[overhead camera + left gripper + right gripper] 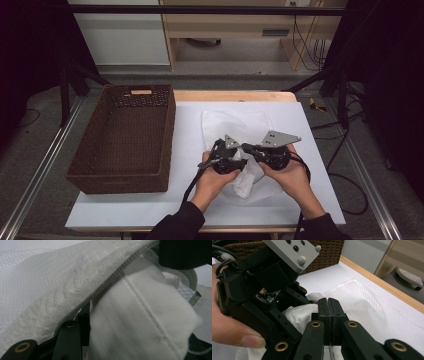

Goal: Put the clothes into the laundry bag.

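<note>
Beside basket (122, 137), mesh bag (237, 127) lengthwise front-to-back.

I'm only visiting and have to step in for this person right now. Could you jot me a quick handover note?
Left gripper: at the bag's mouth with the white cloth against its jaws; I cannot tell if they are shut.
Right gripper: jaws shut, seemingly pinching the zipper edge of the mesh bag.
The bag lies flat mid-table; the cloth bunches at its near end, partly under the mesh.
Basket: at the left, empty.
Done: cloth partly in the bag, it seems.
Left, probably: push it fully in, zip up, perhaps move it to the basket.
</note>
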Tool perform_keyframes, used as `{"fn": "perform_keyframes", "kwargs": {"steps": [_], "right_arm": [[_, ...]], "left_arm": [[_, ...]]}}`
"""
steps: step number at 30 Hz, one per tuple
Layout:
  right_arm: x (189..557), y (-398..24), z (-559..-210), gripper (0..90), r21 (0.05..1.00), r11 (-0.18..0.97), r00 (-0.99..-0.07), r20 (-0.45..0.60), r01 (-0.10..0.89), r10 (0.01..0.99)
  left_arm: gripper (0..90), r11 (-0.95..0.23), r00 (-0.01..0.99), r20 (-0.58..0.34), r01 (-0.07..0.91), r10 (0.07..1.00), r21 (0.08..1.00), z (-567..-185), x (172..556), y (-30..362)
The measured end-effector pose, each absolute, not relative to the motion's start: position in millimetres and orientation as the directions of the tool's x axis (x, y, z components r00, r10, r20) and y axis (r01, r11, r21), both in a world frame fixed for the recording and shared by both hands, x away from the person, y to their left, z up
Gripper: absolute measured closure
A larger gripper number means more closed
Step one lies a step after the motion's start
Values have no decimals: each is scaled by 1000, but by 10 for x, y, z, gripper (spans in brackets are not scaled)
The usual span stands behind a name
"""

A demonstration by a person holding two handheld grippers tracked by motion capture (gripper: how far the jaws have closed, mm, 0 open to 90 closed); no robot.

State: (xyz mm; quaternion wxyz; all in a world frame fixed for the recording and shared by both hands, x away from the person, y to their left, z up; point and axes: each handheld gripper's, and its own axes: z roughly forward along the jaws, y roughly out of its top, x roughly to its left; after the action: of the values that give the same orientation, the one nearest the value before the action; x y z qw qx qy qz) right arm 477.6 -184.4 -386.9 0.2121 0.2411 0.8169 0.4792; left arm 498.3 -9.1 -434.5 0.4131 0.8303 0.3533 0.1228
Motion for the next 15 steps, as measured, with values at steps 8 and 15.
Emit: {"fn": "perform_keyframes", "kwargs": {"steps": [8, 15], "right_arm": [[4797, -1871, -3925, 899, 880, 427, -791, -105, 209, 603], [4818, -1905, -3943, 899, 880, 420, -785, -95, 221, 613]], "left_arm": [[383, -407, 724, -85, 476, 685, 779, -4420, 4986, -142], [269, -411, 753, -88, 448, 652, 794, -4403, 4931, -130]]}}
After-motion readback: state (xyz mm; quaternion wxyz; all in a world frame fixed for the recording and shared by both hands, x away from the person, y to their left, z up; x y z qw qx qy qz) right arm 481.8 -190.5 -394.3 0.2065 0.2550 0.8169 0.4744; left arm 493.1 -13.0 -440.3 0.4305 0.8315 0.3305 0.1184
